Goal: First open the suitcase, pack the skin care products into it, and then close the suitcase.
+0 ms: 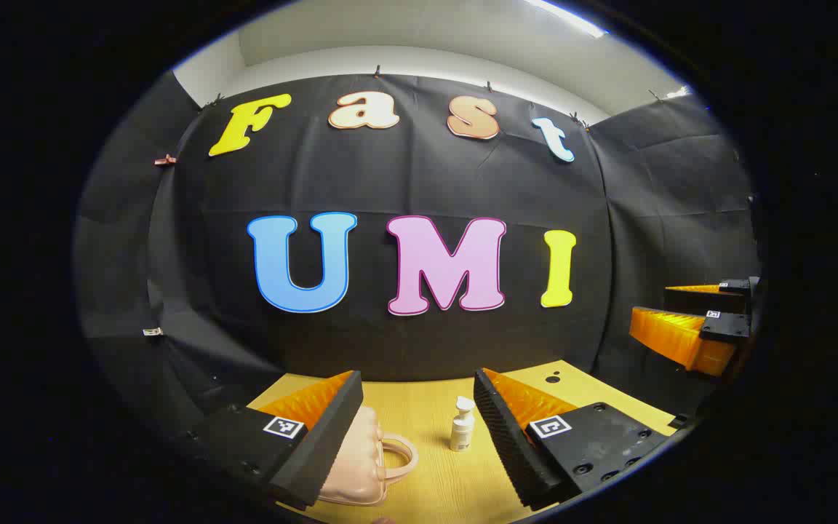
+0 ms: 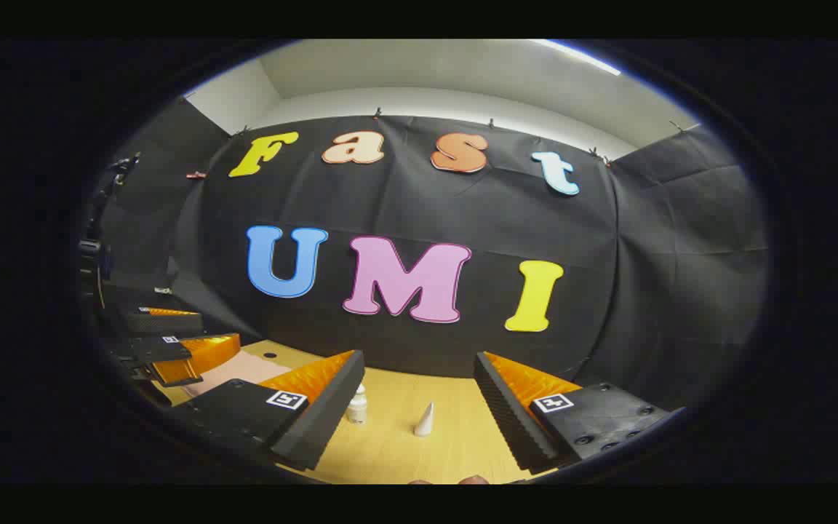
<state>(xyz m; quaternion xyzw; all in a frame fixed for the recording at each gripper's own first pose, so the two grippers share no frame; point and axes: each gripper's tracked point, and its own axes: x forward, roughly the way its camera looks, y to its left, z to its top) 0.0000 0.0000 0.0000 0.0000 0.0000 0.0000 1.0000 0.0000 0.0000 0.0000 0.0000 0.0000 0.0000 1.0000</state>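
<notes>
One pink suitcase (image 1: 357,458), one pump bottle (image 1: 462,424), one small white cone-shaped tube (image 2: 425,420), one wooden table (image 1: 426,473).

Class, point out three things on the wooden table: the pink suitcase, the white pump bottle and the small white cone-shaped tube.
pink suitcase (image 1: 361,466), left gripper view, on its ribbed side.
white pump bottle (image 1: 462,429), left gripper view, on its body.
white cone-shaped tube (image 2: 425,421), right gripper view, mid-height.
</notes>
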